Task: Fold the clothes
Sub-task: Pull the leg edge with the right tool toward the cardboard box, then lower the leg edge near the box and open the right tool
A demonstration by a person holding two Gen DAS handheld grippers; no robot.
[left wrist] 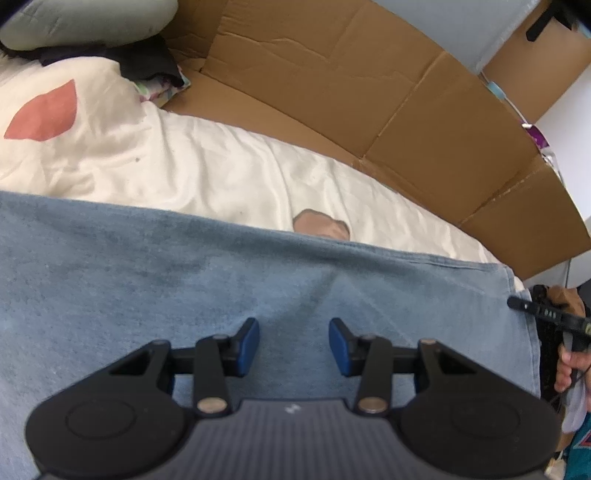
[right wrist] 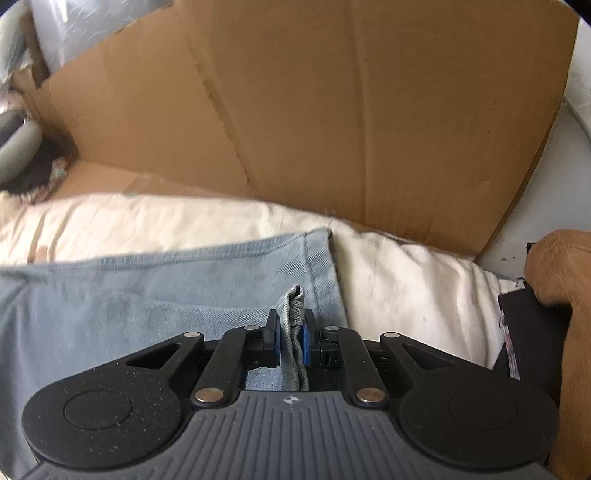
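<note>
A light blue denim garment point(left wrist: 184, 280) lies spread flat over a cream bedsheet point(left wrist: 192, 166). My left gripper point(left wrist: 294, 332) hangs just above the denim with its blue pads point(left wrist: 249, 339) apart and nothing between them. In the right wrist view the same denim point(right wrist: 110, 295) ends in a hemmed corner point(right wrist: 321, 258). My right gripper point(right wrist: 290, 332) is shut on a bunched fold of the denim point(right wrist: 295, 314), which stands up between its pads. The right gripper's tip point(left wrist: 532, 308) and a hand point(left wrist: 569, 365) show at the right edge of the left wrist view.
Flattened brown cardboard point(left wrist: 369, 92) stands behind the bed, also filling the back of the right wrist view point(right wrist: 332, 110). A pillow point(left wrist: 92, 22) and dark clothes point(left wrist: 147, 62) lie at the far left. A tan plush thing point(right wrist: 557, 273) sits at the right.
</note>
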